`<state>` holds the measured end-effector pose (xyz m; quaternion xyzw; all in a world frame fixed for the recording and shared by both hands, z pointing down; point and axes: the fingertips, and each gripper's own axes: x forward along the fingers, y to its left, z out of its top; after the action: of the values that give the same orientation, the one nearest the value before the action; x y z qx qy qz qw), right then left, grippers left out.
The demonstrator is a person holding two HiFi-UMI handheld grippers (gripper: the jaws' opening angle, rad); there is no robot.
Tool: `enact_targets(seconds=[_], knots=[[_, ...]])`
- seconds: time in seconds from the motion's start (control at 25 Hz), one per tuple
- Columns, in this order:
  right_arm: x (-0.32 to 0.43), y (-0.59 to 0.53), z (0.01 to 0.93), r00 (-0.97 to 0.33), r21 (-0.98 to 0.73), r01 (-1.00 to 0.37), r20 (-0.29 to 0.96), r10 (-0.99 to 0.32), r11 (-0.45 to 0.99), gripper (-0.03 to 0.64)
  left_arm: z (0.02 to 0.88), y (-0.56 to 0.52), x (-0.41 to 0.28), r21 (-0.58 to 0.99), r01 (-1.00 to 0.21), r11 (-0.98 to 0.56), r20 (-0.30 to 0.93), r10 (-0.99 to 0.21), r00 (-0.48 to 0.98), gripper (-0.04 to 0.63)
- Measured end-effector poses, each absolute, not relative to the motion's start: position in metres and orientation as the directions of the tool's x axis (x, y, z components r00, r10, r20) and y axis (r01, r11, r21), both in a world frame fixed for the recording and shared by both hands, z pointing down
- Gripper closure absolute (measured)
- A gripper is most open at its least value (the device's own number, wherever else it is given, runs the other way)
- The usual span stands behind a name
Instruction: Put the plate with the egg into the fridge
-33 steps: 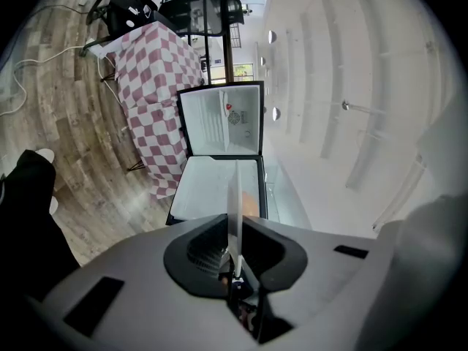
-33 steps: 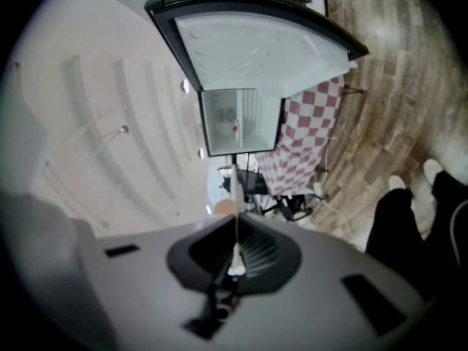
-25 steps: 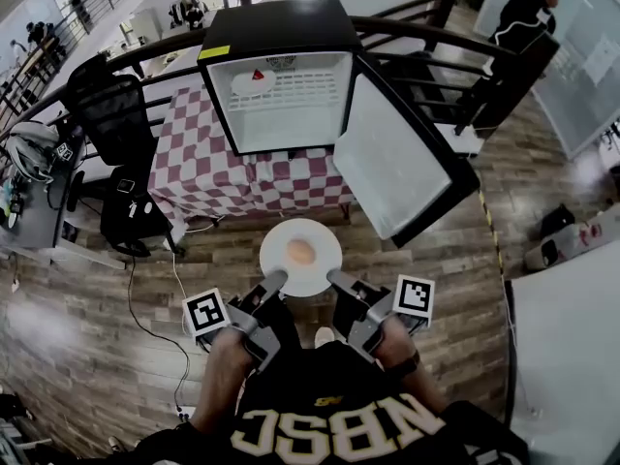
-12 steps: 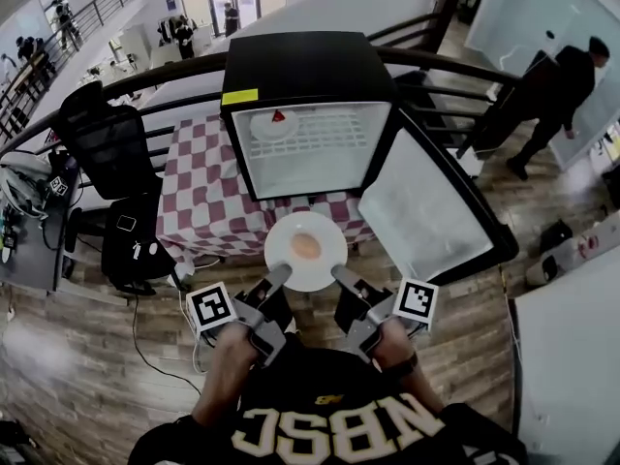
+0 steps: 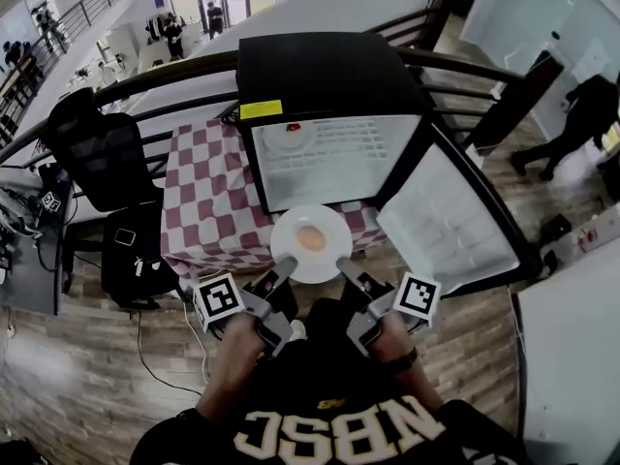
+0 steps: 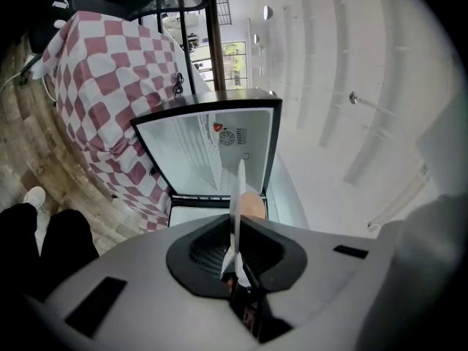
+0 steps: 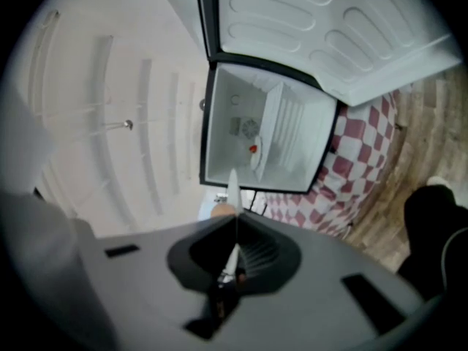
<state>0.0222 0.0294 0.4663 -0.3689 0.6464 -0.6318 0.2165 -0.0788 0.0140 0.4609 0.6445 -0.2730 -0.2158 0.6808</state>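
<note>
A white plate [image 5: 294, 243] carrying a tan egg [image 5: 311, 238] hangs level in front of the open black mini fridge [image 5: 334, 85]. My left gripper [image 5: 288, 263] is shut on the plate's near-left rim and my right gripper [image 5: 341, 264] is shut on its near-right rim. In the left gripper view the plate [image 6: 238, 203] shows edge-on between the jaws, with the egg [image 6: 253, 205] beside it. The right gripper view also has the plate [image 7: 233, 190] edge-on, the egg [image 7: 221, 210] at its left. The fridge's white inside [image 5: 349, 163] faces me, just beyond the plate.
The fridge door [image 5: 455, 226] swings wide open to the right. Inside, a small plate with something red [image 5: 288, 134] sits on the upper shelf. The fridge stands on a red-and-white checked tablecloth [image 5: 208, 197]. A black office chair [image 5: 97, 148] stands at the left, a railing behind, a person [image 5: 572, 114] far right.
I have stepped closer to the fridge: it now looms larger and the plate overlaps its lower front edge. Both grippers keep their hold on the plate.
</note>
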Motion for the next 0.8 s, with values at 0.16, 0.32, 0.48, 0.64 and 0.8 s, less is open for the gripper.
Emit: enact_targets(seconds=[0.16, 0.32, 0.48, 0.64, 0.8], knots=[[0.027, 0.013, 0.491, -0.597, -0.961, -0.255, 0.241, -0.765, -0.104, 0.591, 0.493, -0.004, -0.074, 0.988, -0.074, 0.134, 0.143, -0.628, 0.765, 0.558], [0.038, -0.007, 0.523, -0.568, -0.942, -0.304, 0.297, -0.768, -0.139, 0.591, 0.531, -0.027, -0.063, 0.982, -0.119, 0.145, 0.184, -0.631, 0.754, 0.563], [0.046, -0.032, 0.554, -0.558, -0.934, -0.318, 0.325, -0.764, -0.165, 0.591, 0.567, -0.049, -0.054, 0.977, -0.14, 0.162, 0.212, -0.646, 0.733, 0.563], [0.053, -0.06, 0.579, -0.568, -0.937, -0.317, 0.313, -0.761, -0.148, 0.591, 0.595, -0.071, -0.045, 0.971, -0.141, 0.194, 0.235, -0.647, 0.725, 0.563], [0.055, -0.08, 0.607, -0.586, -0.922, -0.356, 0.345, -0.733, -0.15, 0.591, 0.625, -0.087, -0.043, 0.963, -0.129, 0.237, 0.255, -0.648, 0.717, 0.563]])
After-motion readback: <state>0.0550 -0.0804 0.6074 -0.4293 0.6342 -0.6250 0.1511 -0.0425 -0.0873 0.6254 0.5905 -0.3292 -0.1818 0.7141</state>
